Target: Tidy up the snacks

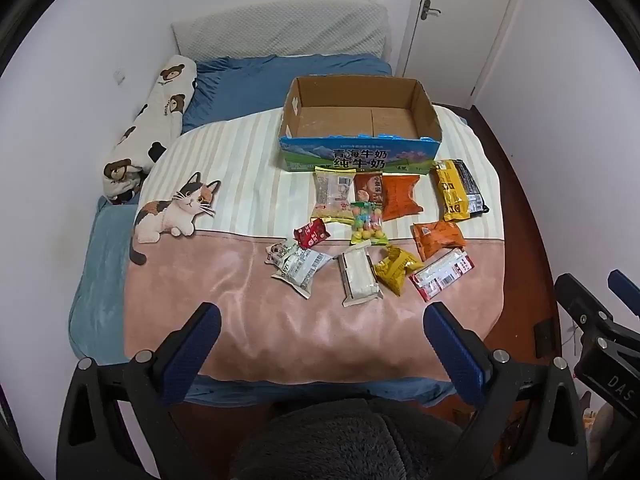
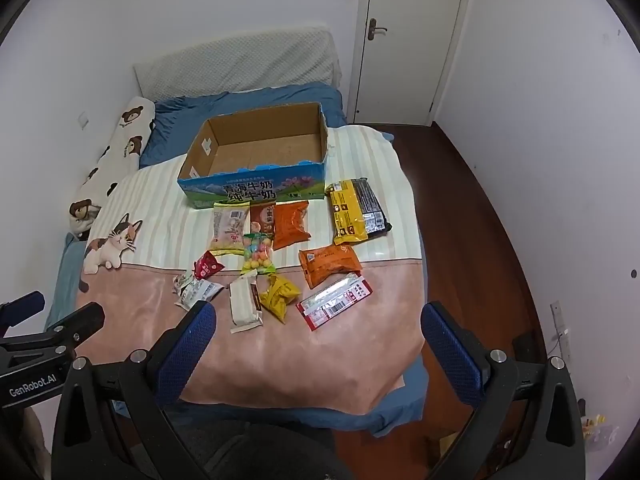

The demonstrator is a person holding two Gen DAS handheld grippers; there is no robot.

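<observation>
An empty cardboard box (image 1: 360, 120) (image 2: 256, 148) with a blue printed front stands on the bed. Several snack packets lie in front of it: a white bar (image 1: 359, 276) (image 2: 244, 304), a yellow bag (image 1: 396, 268) (image 2: 279, 294), a red-and-white packet (image 1: 442, 274) (image 2: 334, 300), an orange packet (image 1: 439, 239) (image 2: 330, 264), a sweets bag (image 1: 367, 222) (image 2: 258, 254) and a yellow-black pack (image 1: 456, 190) (image 2: 354, 210). My left gripper (image 1: 322, 320) hovers open above the bed's near edge, nothing between its fingers. My right gripper (image 2: 318, 320) is open likewise, also empty.
A pink and striped blanket with a cat print (image 1: 176, 208) (image 2: 112, 244) covers the bed. A bear-print bolster (image 1: 152, 128) (image 2: 116, 160) lies along the left wall. Wooden floor (image 2: 472, 240) and a white door (image 2: 412, 40) are to the right. A dark fuzzy seat (image 1: 340, 440) sits below.
</observation>
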